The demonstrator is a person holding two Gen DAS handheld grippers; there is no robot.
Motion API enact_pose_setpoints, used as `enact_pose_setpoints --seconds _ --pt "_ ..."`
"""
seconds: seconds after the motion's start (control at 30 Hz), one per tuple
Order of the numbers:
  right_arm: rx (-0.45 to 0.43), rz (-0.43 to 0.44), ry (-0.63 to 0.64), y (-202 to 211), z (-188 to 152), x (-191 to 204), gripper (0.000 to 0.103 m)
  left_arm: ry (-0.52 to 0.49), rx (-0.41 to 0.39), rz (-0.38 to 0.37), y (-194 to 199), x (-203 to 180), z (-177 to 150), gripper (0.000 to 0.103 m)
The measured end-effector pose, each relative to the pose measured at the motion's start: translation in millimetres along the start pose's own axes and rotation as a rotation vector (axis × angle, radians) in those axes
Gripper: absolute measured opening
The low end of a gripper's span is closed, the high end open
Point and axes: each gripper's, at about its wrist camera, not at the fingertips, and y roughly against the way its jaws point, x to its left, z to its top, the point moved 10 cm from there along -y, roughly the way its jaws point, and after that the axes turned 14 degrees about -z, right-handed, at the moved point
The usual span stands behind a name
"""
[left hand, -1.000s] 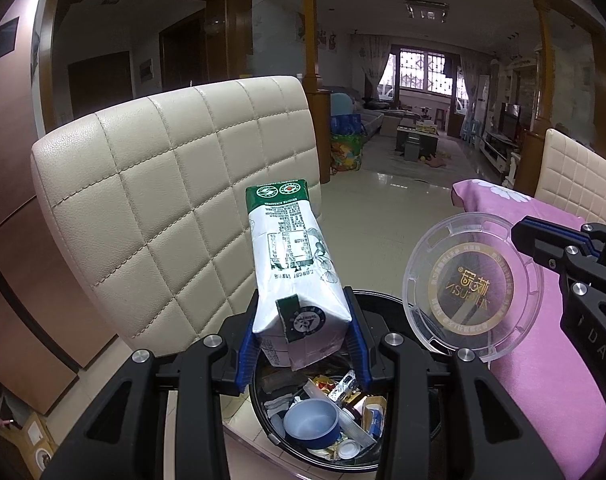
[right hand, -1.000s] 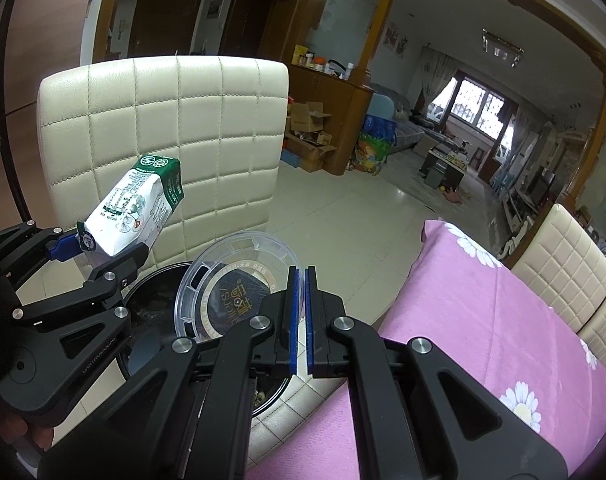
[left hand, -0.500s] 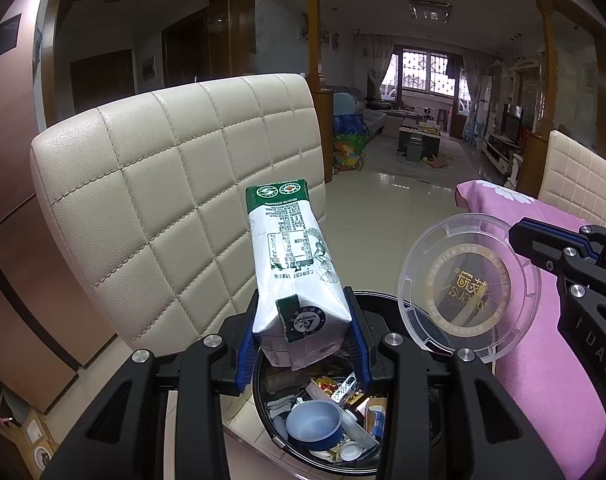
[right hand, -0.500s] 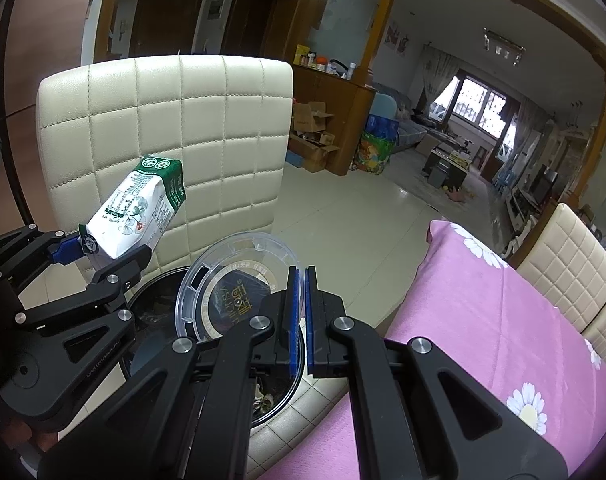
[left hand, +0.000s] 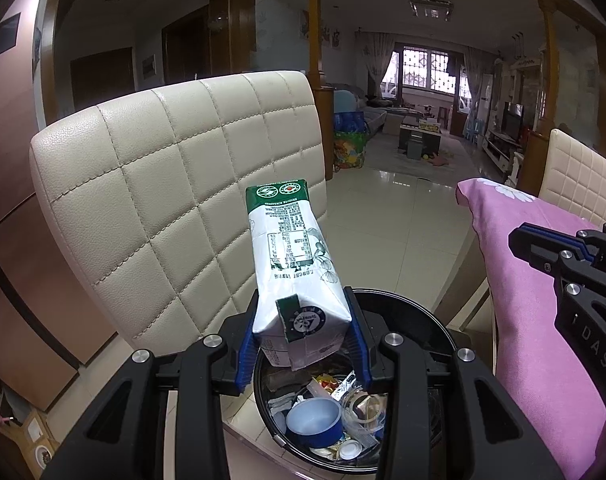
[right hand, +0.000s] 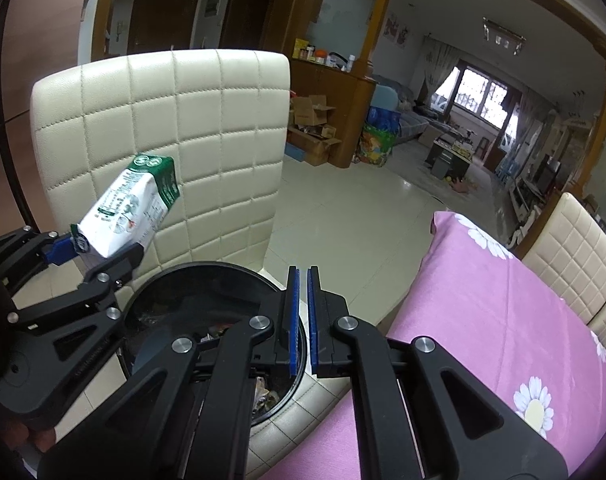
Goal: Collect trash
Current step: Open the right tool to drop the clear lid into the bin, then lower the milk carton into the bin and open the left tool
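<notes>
White-and-green carton (left hand: 293,276) sits clamped in the left gripper (left hand: 303,344) at lower centre, above the black bin (left hand: 419,312); right gripper (right hand: 302,320) stands slightly parted, holding nothing

Legible lettering is scarce. The right tongs (left hand: 515,240) carry white letters "DAS" on the black arm, seen from the left wrist. The milk carton (left hand: 295,264) bears green round emblems and dense printed panels, too small to read.
</notes>
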Motion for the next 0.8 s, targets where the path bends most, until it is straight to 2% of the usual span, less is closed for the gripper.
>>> enact_pose_setpoints --seconds 0.37,0.8 --pt "0.074 0.007 -0.032 -15.3 -22.8 -13.7 0.006 -0.016 0.004 -0.010 0.5 -8.6 1.0 0.037" --pt "0.095 -0.034 -0.077 -21.1 -37.1 -37.3 0.006 -0.029 0.023 -0.028 -4.2 -20.5 -1.1 0.037"
